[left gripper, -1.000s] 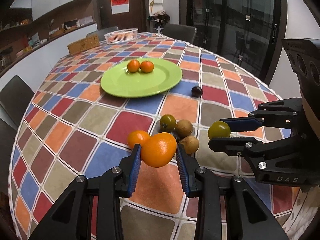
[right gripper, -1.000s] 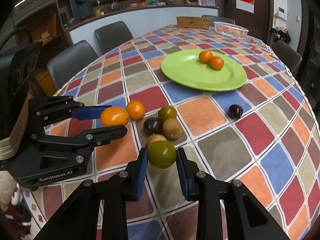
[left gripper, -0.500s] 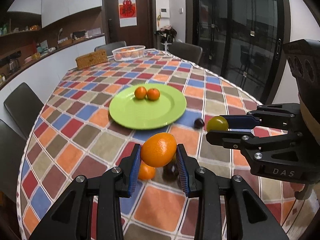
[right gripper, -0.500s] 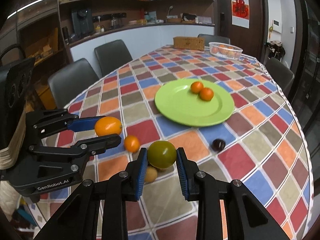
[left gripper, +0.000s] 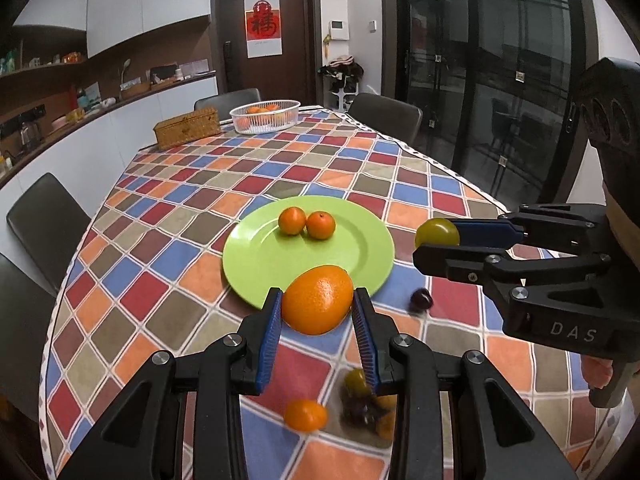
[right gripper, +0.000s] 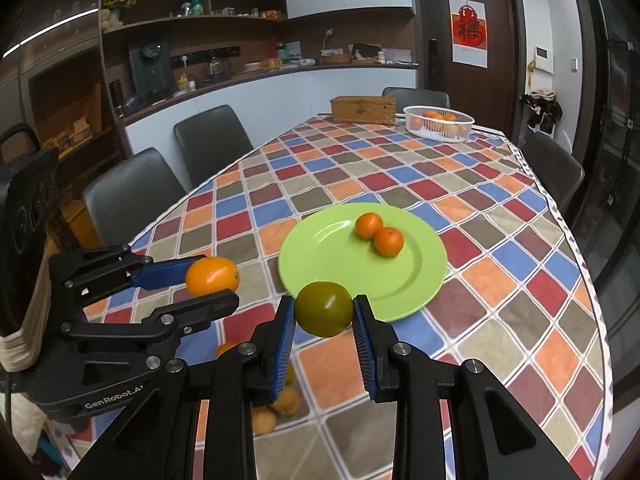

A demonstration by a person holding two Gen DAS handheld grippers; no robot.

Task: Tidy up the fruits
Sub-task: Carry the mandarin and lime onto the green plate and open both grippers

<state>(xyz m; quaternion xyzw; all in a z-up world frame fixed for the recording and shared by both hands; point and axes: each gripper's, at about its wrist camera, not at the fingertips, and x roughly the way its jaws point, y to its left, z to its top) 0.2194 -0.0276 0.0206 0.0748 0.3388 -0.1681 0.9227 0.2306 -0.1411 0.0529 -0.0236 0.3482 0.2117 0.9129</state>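
My left gripper (left gripper: 317,312) is shut on a large orange (left gripper: 318,299) and holds it above the table, just short of the green plate (left gripper: 260,264). My right gripper (right gripper: 324,316) is shut on a green fruit (right gripper: 324,309), held to the right of the left one. Each gripper shows in the other's view: the right one (left gripper: 436,245) with the green fruit (left gripper: 437,232), the left one (right gripper: 218,284) with the orange (right gripper: 212,276). Two small oranges (left gripper: 306,222) lie on the plate (right gripper: 400,280). A small orange (left gripper: 305,415) and several mixed fruits (left gripper: 366,404) lie on the cloth below.
A dark plum (left gripper: 421,300) lies on the cloth right of the plate. A white basket of oranges (left gripper: 265,116) and a wicker box (left gripper: 187,133) stand at the table's far end. Chairs ring the chequered table (left gripper: 160,240).
Both grippers have risen and moved forward toward the plate with their fruits held. The loose fruit pile has dropped below and behind the fingers.
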